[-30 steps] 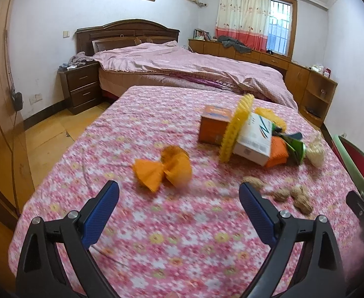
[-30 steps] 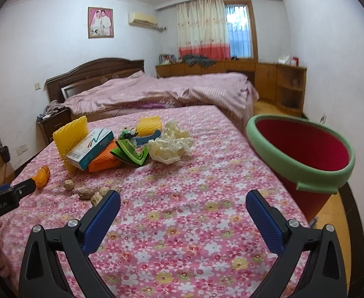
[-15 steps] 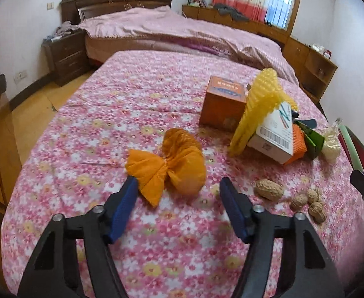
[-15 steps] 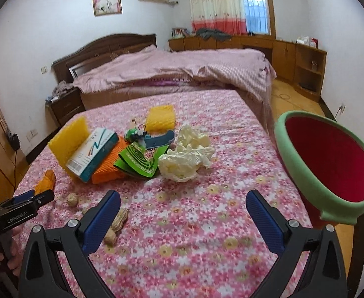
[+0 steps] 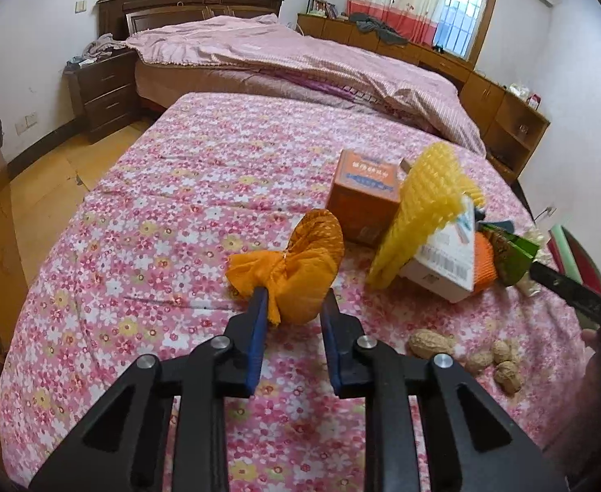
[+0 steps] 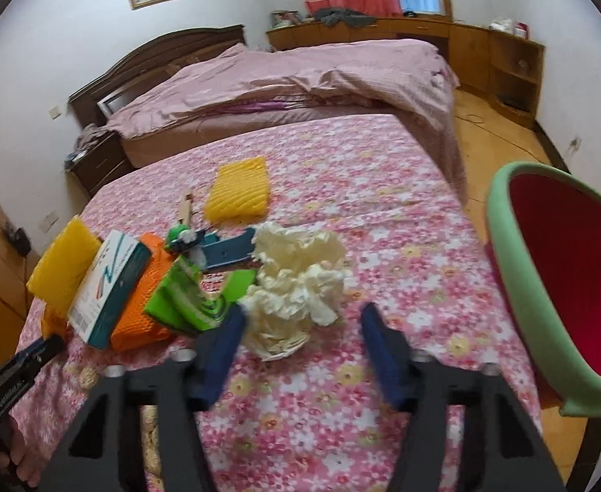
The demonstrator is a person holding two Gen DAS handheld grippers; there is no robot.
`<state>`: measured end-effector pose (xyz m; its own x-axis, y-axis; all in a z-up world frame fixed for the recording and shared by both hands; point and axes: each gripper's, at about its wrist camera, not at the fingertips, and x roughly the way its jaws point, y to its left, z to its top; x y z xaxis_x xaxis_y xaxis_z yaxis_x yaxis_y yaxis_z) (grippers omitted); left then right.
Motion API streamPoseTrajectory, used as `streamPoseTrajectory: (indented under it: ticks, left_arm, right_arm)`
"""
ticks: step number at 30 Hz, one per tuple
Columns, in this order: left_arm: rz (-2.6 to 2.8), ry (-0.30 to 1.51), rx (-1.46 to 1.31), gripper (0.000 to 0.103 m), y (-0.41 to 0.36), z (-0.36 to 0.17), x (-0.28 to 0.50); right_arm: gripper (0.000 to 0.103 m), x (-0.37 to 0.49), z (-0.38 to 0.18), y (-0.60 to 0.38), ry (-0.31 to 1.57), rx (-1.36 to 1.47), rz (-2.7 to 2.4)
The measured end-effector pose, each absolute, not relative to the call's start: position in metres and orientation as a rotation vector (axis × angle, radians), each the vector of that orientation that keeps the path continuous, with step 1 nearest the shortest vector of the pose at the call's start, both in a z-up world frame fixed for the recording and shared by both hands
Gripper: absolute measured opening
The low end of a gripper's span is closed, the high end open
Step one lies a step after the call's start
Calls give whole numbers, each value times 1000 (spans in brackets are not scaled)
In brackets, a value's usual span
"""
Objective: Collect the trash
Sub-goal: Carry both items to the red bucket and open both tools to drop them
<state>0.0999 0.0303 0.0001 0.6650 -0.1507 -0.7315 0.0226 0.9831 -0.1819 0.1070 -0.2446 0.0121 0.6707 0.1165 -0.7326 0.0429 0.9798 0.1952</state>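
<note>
An orange foam net wad (image 5: 300,264) lies on the flowered bedspread (image 5: 185,188). My left gripper (image 5: 294,301) has its blue pads on either side of the wad's near end and is shut on it. My right gripper (image 6: 300,320) is open, its blue fingers straddling a crumpled cream tissue wad (image 6: 296,283). A red bin with a green rim (image 6: 554,283) stands at the bed's right side. Left of the tissue lie a green wrapper (image 6: 185,303), a white and teal box (image 6: 109,287) and orange foam (image 6: 140,307).
An orange carton (image 5: 361,201), yellow foam net (image 5: 423,205) and several peanuts (image 5: 431,344) lie right of the left gripper. Another yellow foam pad (image 6: 239,188) lies farther back. A second bed (image 5: 300,61), a nightstand (image 5: 103,90) and wooden cabinets (image 6: 497,61) stand behind.
My left gripper moved forward and closed on the orange foam wad. My right gripper moved forward and down over the tissue wad and narrowed somewhat.
</note>
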Motion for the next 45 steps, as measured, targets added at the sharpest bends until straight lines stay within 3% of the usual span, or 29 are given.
streamPoseTrajectory:
  ticks: [3, 5, 6, 11, 31, 45]
  left_arm:
    - [-112, 816, -174, 24, 29, 8, 93]
    - [-123, 802, -177, 24, 29, 15, 89]
    - [-128, 793, -177, 24, 27, 18, 86]
    - [-160, 747, -176, 24, 20, 37, 72]
    - [-419, 693, -113, 24, -81, 92, 58]
    - [-565, 768, 15, 24, -202, 78, 96]
  right_arm:
    - [25, 107, 13, -238, 831, 189, 86]
    - [20, 106, 15, -234, 825, 183, 92]
    - [12, 104, 16, -234, 821, 179, 89]
    - [6, 91, 26, -236, 784, 191, 89]
    - [5, 13, 104, -289, 597, 222, 4]
    - [5, 6, 83, -397, 596, 310, -202]
